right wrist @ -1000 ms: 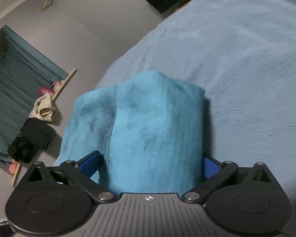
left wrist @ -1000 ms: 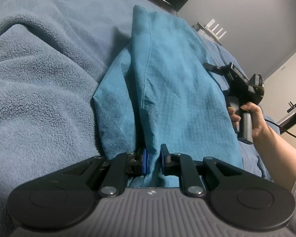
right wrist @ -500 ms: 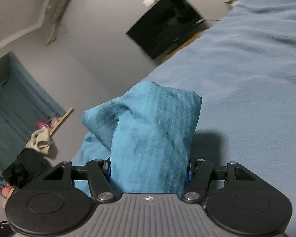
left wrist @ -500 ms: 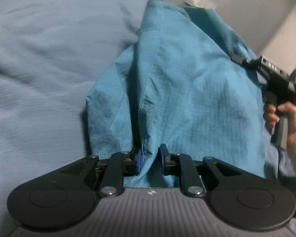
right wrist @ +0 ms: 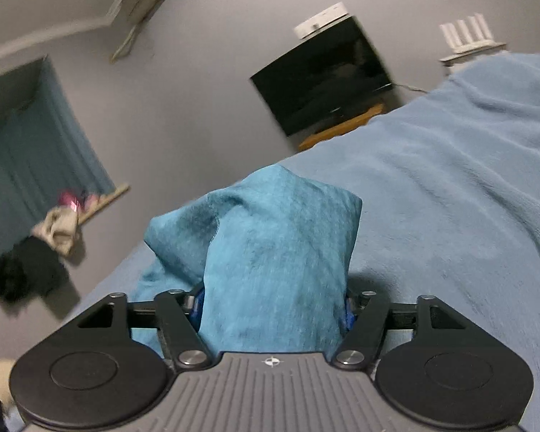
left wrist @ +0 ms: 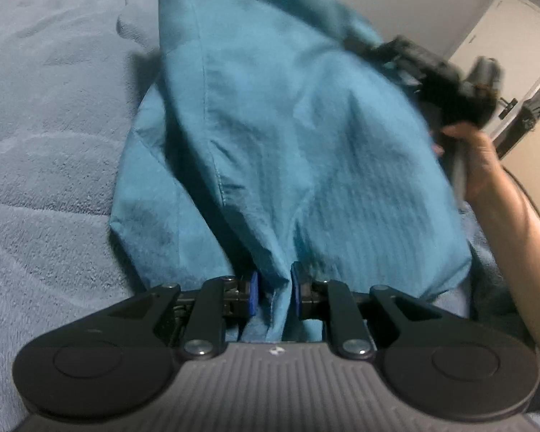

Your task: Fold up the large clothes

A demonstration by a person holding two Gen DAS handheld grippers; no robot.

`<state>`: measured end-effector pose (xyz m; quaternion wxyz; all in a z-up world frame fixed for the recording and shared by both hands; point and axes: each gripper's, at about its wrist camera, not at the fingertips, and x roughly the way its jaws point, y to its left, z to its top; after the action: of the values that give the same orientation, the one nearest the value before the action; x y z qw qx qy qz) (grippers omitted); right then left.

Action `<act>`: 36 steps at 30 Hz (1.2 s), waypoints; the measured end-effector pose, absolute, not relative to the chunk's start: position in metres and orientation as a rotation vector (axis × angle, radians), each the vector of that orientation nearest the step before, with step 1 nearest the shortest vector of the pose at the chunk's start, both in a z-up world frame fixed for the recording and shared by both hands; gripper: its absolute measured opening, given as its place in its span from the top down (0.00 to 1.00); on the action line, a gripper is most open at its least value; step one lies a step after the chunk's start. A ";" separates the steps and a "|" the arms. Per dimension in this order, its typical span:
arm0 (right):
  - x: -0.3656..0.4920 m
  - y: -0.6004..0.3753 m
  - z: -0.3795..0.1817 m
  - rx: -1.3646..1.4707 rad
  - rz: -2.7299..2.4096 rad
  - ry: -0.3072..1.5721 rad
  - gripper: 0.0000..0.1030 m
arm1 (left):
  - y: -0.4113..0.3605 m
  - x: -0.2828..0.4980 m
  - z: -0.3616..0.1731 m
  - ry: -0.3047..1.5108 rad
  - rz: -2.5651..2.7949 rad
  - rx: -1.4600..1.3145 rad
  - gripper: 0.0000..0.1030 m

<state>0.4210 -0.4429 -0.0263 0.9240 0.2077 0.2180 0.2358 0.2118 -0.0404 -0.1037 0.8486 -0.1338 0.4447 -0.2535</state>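
A large teal garment lies lifted over the blue blanket, stretched between both grippers. My left gripper is shut on a thin fold of its near hem. In the left wrist view the right gripper is a dark blur at the garment's far right end, held by a hand. In the right wrist view my right gripper has a thick bunch of the teal garment filling the gap between its pads. Its jaws are opening slightly while the pads still touch the cloth.
The blue blanket covers the bed. Beyond it are a grey wall, a black TV on a wooden stand, a white router, teal curtains and a heap of clothes. A door stands at the right.
Both grippers have swung across the bed with the garment. The right gripper's jaws went from wide around the cloth to pressed on a bunch of it and lifted it off the blanket.
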 end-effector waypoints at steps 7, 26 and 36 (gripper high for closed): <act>0.416 -0.442 -0.033 0.296 0.237 0.437 0.06 | -0.011 0.210 -0.105 0.938 -0.596 -0.401 0.88; 0.221 -0.361 -0.027 -0.152 0.271 0.567 0.25 | 0.000 0.205 -0.112 0.904 -0.582 -0.367 0.90; 0.124 -0.365 -0.023 -0.163 0.140 0.548 0.29 | 0.014 0.200 -0.112 0.866 -0.603 -0.479 0.91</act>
<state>0.1244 -0.3653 -0.0225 0.9570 -0.0805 0.2700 0.0687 0.2003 0.0141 -0.1117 0.8366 -0.2265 0.4094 -0.2851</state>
